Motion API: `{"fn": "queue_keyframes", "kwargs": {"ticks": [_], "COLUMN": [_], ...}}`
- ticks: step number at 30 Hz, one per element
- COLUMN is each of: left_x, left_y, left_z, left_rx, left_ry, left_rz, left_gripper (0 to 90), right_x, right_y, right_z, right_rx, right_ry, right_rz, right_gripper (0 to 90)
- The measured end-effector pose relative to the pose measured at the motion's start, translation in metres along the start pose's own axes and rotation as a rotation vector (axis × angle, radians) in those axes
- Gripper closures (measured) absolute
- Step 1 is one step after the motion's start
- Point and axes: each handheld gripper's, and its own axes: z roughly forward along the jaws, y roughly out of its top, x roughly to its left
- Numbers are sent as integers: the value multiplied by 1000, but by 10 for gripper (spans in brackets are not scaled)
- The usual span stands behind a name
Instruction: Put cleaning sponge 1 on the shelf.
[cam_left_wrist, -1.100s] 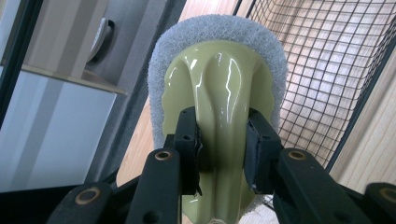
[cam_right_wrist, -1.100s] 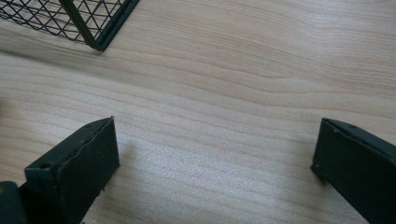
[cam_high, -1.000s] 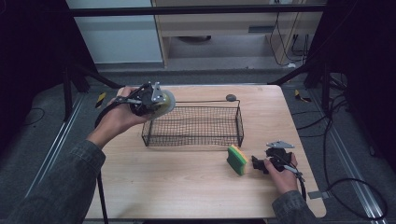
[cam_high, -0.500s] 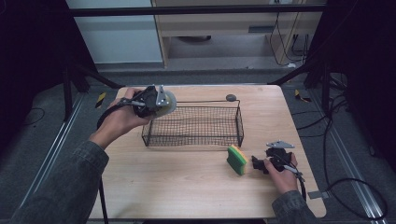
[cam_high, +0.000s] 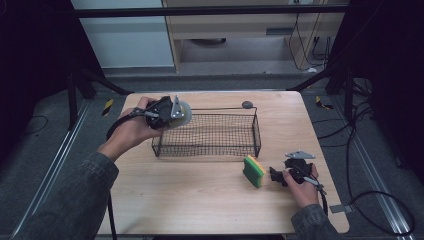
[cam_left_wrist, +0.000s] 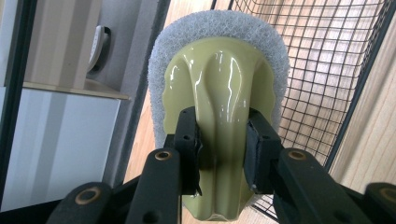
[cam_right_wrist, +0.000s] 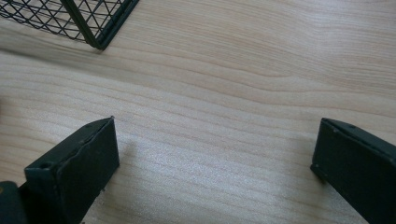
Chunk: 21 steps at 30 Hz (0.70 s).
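My left gripper (cam_high: 169, 112) is shut on a scrubber (cam_high: 183, 114), held over the left end of a black wire basket (cam_high: 207, 135). In the left gripper view the jaws (cam_left_wrist: 222, 149) clamp the scrubber's glossy pale green handle (cam_left_wrist: 219, 88). Its grey-white pad (cam_left_wrist: 215, 23) faces away, and the basket's mesh (cam_left_wrist: 327, 70) lies beyond. A green and yellow sponge (cam_high: 254, 171) stands on edge on the table. Just to its right my right gripper (cam_high: 276, 176) rests low and open. In the right gripper view its jaws (cam_right_wrist: 215, 140) are wide apart over bare wood.
The wooden table (cam_high: 200, 200) has free room in front of the basket. A small dark round object (cam_high: 247, 104) lies behind the basket's far right corner. A basket corner (cam_right_wrist: 93, 23) shows at the top left of the right gripper view. Dark floor surrounds the table.
My left gripper has carried the scrubber a little to the right and down, closer to the basket's left end. The right gripper and the sponge have stayed put.
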Motion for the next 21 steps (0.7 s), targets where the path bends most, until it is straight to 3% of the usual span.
{"fn": "queue_keyframes", "kwargs": {"ticks": [21], "left_x": [-5], "left_y": [-2], "left_z": [35], "left_rx": [45], "left_ry": [-70], "left_rz": [38], "left_gripper": [696], "right_x": [0], "right_y": [0], "right_z": [0], "right_rx": [0], "right_ry": [2], "right_rz": [0], "right_gripper": [7]}}
